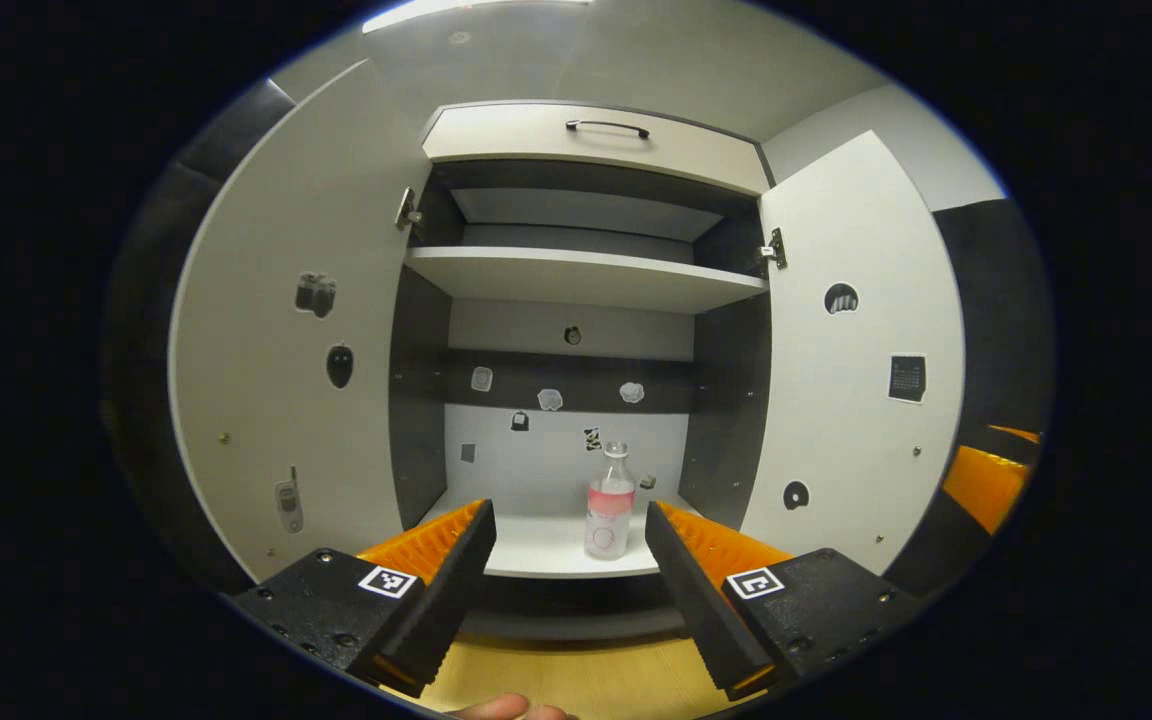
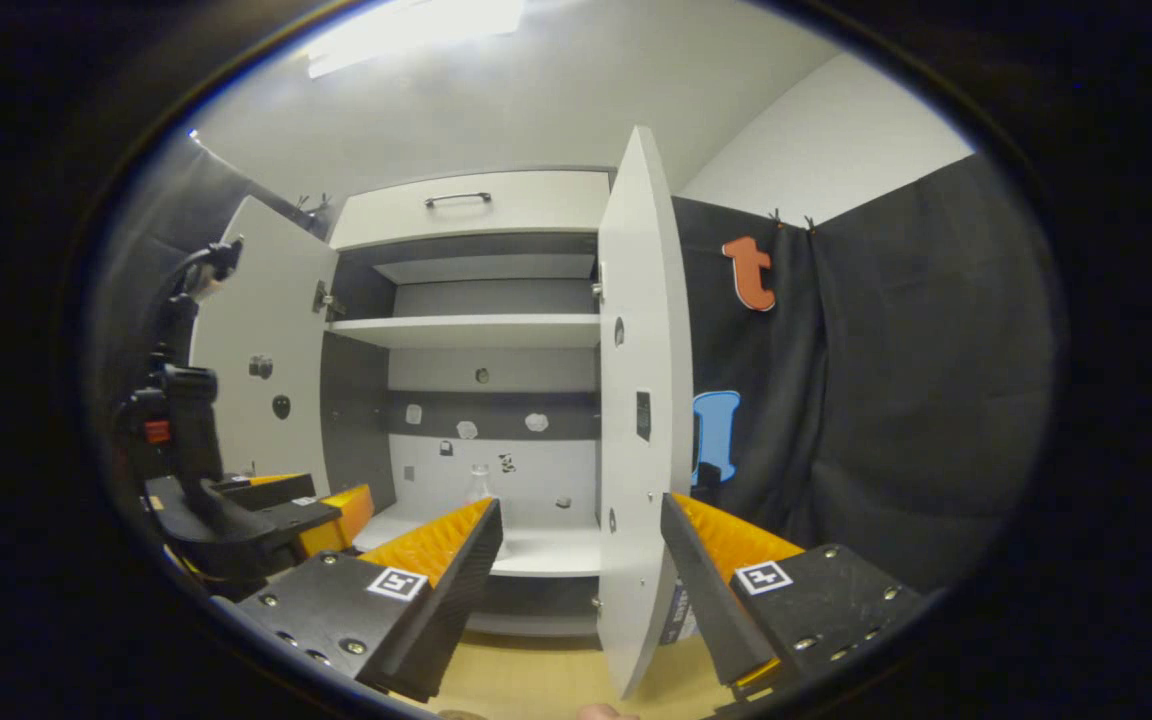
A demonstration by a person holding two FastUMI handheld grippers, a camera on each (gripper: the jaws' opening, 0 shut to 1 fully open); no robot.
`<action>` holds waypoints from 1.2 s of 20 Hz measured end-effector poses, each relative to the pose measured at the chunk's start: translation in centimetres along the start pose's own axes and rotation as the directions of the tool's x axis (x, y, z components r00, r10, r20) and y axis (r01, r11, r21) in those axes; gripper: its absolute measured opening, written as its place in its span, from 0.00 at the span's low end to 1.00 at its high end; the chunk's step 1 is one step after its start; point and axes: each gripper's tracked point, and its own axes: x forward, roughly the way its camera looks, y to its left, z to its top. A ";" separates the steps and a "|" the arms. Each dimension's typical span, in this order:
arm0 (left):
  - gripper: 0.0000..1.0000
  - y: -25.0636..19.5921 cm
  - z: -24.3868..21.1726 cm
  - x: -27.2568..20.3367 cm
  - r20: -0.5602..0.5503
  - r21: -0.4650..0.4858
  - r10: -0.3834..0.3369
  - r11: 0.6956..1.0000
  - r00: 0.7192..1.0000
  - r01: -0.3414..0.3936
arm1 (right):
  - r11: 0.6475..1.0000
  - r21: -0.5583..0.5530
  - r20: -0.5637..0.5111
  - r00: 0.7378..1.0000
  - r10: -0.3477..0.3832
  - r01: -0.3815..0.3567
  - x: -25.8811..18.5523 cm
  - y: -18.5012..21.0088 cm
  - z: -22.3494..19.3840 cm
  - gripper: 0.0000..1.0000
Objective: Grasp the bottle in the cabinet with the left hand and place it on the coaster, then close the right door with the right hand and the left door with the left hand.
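left gripper view:
left tongs (image 1: pixel 568 545): spread wide, nothing held, aimed into open cabinet (image 1: pixel 576 135), short of it
bottle (image 1: pixel 610 502): upright on lower shelf (image 1: pixel 536 548), right of centre, near front edge; clear, pink band; seen between the two fingers, not touched
left door (image 1: pixel 286 330): swung open, stickers on inner face
right door (image 1: pixel 861 360): swung open, stickers on inner face
upper shelf (image 1: pixel 586 277): bare
drawer front (image 1: pixel 596 135): above opening, dark handle
back panel (image 1: pixel 566 400): small stickers scattered behind bottle
path to bottle: no object between tongs and bottle
counter (image 1: pixel 576 680): pale wood strip below cabinet
fingertip (image 1: pixel 506 708): at bottom edge, person's hand

right gripper view:
right tongs (image 2: pixel 581 560): spread wide, empty
right door (image 2: pixel 641 400): open, seen nearly edge-on, lower edge between the fingers, closer to right finger; contact cannot be told
bottle (image 2: pixel 479 483): top only visible, rest hidden behind left finger
left tongs (image 2: pixel 286 505): far left, by the left door (image 2: pixel 261 380), jaw spacing cannot be told from here
black cloth (image 2: pixel 886 380): booth wall to the right of door
coaster: cannot be located
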 end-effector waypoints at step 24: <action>0.95 -4.0 -10.0 24.2 -0.184 0.079 -0.052 0.995 0.982 0.067 | 0.820 -0.099 -0.067 0.819 -0.570 0.563 -7.6 -15.3 -2.2 0.96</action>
